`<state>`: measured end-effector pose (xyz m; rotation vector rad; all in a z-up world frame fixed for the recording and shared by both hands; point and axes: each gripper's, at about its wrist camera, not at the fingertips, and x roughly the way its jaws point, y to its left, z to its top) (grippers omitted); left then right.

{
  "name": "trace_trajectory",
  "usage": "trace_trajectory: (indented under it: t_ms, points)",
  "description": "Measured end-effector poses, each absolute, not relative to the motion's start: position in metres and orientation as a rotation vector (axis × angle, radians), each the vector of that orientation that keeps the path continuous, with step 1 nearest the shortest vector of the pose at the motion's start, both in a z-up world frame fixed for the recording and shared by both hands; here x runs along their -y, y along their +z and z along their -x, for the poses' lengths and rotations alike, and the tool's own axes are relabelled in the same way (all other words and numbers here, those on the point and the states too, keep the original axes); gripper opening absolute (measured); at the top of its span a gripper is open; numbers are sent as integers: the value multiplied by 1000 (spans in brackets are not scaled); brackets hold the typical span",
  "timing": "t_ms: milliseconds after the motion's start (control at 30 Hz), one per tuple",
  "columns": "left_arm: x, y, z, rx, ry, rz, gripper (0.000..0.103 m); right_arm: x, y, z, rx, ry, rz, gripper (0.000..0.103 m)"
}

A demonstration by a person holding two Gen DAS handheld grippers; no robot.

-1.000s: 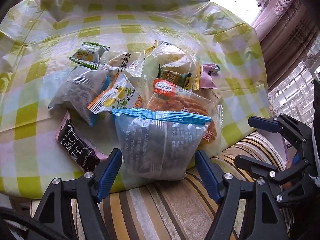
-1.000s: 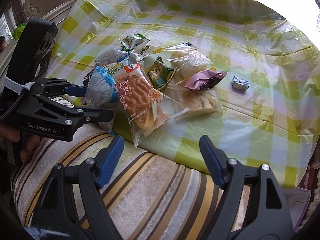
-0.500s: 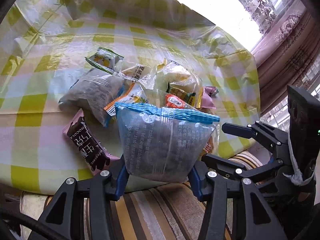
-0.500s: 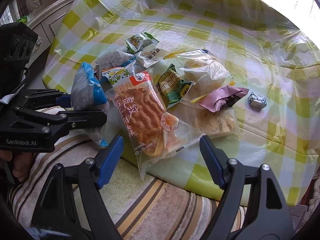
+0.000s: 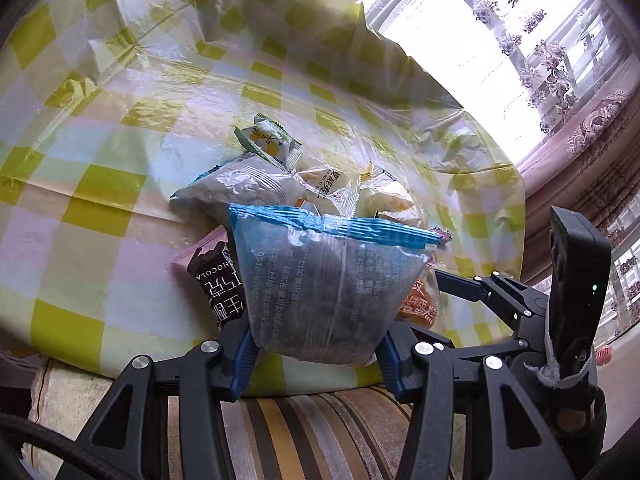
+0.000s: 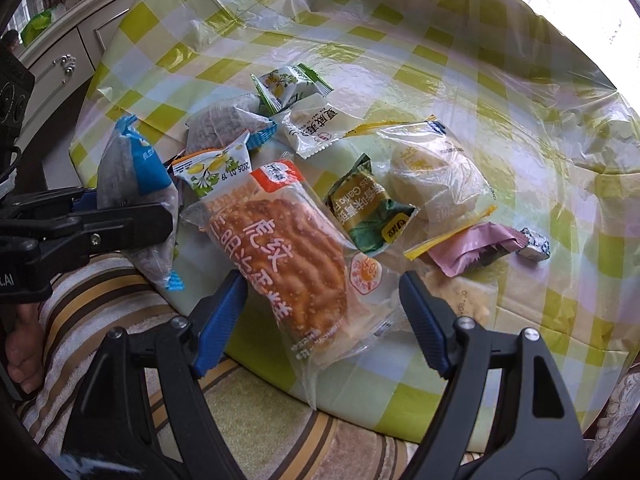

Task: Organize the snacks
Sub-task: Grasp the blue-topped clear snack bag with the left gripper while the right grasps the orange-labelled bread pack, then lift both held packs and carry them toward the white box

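The blue-topped packet (image 5: 320, 292) is clamped by its lower corners between the blue pads of the left gripper (image 5: 314, 354) and is held upright, lifted off the table, at the table's near edge. The jaws were closing within the last second and now press on the packet from both sides. In the right wrist view the same packet (image 6: 132, 184) is seen edge-on, above the striped cushion (image 6: 120, 280) and just left of the snack pile.

The right gripper (image 6: 324, 320) is spread wide, with nothing pinched. The bread packet (image 6: 280, 256) lies on the checked tablecloth (image 6: 440, 60) with its near end between the two pads, which do not touch it.

Beyond the bread, a green packet (image 6: 368, 208), a clear bun packet (image 6: 436, 172), a pink wrapper (image 6: 472, 252) and a small foil candy (image 6: 534, 244) are laid close together. Farther back lie a white sachet (image 6: 316, 128), a grey packet (image 6: 224, 124) and two lemon-print packets (image 6: 288, 84), overlapping. A chocolate bar (image 5: 212, 276) lies behind the held packet, partly hidden.
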<state>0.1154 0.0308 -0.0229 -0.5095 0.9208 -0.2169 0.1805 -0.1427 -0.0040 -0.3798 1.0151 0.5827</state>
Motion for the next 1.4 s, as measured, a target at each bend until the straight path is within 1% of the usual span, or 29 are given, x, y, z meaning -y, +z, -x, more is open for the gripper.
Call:
trace_trajectory:
  t_ms: [267,400,500,533,567,600,633,667,700,867,1067,1400]
  points:
    - [-33,-24,-114,-917,-210,523,52,132,2,-185,-960,577,453,89]
    - [-33,-26,-115,-921,-209,530,52,122,2,-184,-937,607,522,90]
    - [-34,-26,-115,-922,-205,536,52,117,-7,-187,-986,653,521,90]
    - [-34,-26,-115,-921,-204,536,52,116,-11,-188,-1004,661,517,89]
    - [-34,-26,-115,-920,-204,535,52,116,-14,-187,-1010,657,521,82]
    - [-34,-26,-115,-920,-205,533,52,116,-15,-187,-1012,651,522,79]
    - [-34,-26,-115,-918,-204,531,52,116,-15,-186,-1014,664,507,66]
    - [-34,-25,-114,-914,-203,528,52,117,-14,-185,-1024,681,486,56]
    - [-33,-24,-114,-909,-201,525,52,119,-14,-184,-1033,691,466,53]
    - [-28,-16,-111,-890,-185,488,52,128,-6,-177,-1007,665,422,51]
    - [-21,-1,-106,-854,-157,433,51,154,13,-167,-963,637,315,50]
    - [8,17,-109,-850,-198,397,51,201,36,-155,-929,561,197,50]
